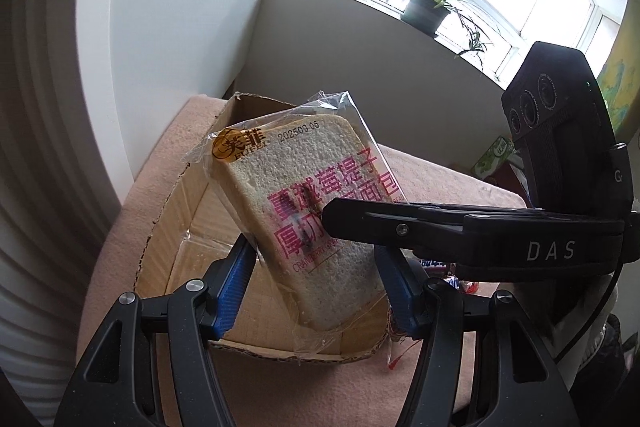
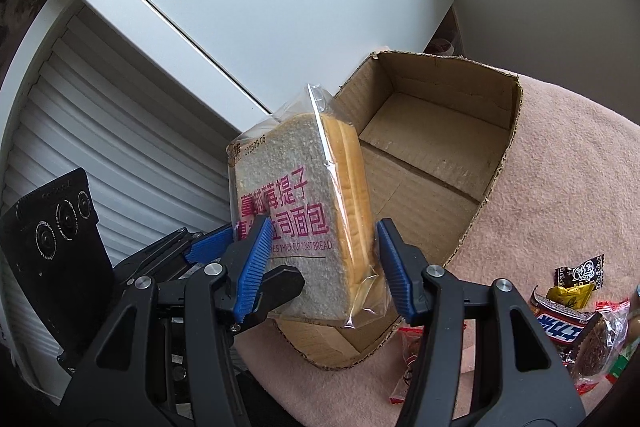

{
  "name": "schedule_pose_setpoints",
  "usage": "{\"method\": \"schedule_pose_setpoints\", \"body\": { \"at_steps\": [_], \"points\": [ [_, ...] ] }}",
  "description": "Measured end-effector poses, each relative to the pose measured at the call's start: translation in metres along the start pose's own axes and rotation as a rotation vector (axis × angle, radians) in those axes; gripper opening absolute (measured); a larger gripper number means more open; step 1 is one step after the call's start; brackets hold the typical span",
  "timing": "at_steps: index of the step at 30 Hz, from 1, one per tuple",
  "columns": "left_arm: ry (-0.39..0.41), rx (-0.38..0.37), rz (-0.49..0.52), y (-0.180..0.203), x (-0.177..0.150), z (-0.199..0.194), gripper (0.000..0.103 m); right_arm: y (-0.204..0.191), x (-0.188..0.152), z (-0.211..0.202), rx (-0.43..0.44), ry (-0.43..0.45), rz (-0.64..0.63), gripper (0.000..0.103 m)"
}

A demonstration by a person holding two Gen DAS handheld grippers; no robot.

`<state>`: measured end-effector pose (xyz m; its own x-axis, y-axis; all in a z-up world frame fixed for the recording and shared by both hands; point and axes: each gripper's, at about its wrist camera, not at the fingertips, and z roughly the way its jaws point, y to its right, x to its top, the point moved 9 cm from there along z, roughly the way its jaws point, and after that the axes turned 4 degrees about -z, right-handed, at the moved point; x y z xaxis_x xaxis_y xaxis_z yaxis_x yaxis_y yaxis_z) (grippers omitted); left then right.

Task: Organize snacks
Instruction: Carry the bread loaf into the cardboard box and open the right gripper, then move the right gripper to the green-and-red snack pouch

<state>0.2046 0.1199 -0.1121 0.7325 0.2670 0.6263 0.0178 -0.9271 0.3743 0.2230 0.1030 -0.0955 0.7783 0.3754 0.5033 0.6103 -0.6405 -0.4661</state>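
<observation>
A clear-wrapped pack of toast bread [image 1: 304,195] with pink print is held upright over an open cardboard box [image 1: 192,211]. My left gripper [image 1: 316,267] has its blue pads on the flat faces of the bread. My right gripper [image 2: 320,247] holds the same bread [image 2: 296,211] by its edges, its black body crossing the left wrist view [image 1: 472,239]. The box [image 2: 440,163] sits on a pink cloth-covered surface [image 2: 560,187] and looks empty inside.
A pile of wrapped candies and snack bars [image 2: 568,323] lies on the cloth at the right. A white shutter and wall [image 2: 120,131] stand behind the box. A potted plant [image 1: 428,7] sits on the window sill. A green carton [image 1: 492,155] stands farther back.
</observation>
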Motion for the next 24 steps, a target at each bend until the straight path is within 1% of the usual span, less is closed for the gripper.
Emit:
{"method": "schedule_pose_setpoints", "body": {
  "at_steps": [1,3,4,8,10,13,16,21,22,23,24],
  "points": [
    [0.005,0.038,0.010,-0.005,0.000,0.002,0.061,0.005,0.003,-0.002,-0.028,0.005,-0.003,0.057],
    [0.020,0.122,0.028,-0.014,0.001,0.004,0.059,0.012,0.004,-0.002,-0.059,0.009,0.003,0.066],
    [0.022,0.130,0.023,-0.018,0.002,0.005,0.059,0.016,0.005,-0.003,-0.065,0.015,0.013,0.070],
    [0.026,0.131,-0.005,-0.028,0.003,0.003,0.059,0.022,-0.003,-0.010,-0.074,0.018,0.023,0.071],
    [0.031,0.128,-0.010,-0.029,0.003,-0.001,0.059,0.024,-0.007,-0.021,-0.087,0.026,0.019,0.071],
    [0.041,0.120,-0.007,-0.025,0.003,-0.007,0.059,0.024,-0.010,-0.030,-0.110,0.035,0.007,0.071],
    [0.050,0.107,0.004,-0.016,0.001,-0.014,0.059,0.035,-0.012,-0.048,-0.136,0.063,0.002,0.072],
    [0.061,0.078,0.025,0.005,-0.006,-0.023,0.059,0.049,-0.025,-0.090,-0.237,0.115,-0.044,0.072],
    [0.063,0.071,0.030,0.010,-0.008,-0.025,0.059,0.051,-0.029,-0.098,-0.256,0.131,-0.051,0.073],
    [0.064,0.062,0.034,0.015,-0.010,-0.027,0.059,0.054,-0.033,-0.107,-0.271,0.149,-0.052,0.078],
    [0.065,0.053,0.038,0.021,-0.012,-0.029,0.059,0.057,-0.037,-0.116,-0.284,0.172,-0.048,0.081]
  ]
}}
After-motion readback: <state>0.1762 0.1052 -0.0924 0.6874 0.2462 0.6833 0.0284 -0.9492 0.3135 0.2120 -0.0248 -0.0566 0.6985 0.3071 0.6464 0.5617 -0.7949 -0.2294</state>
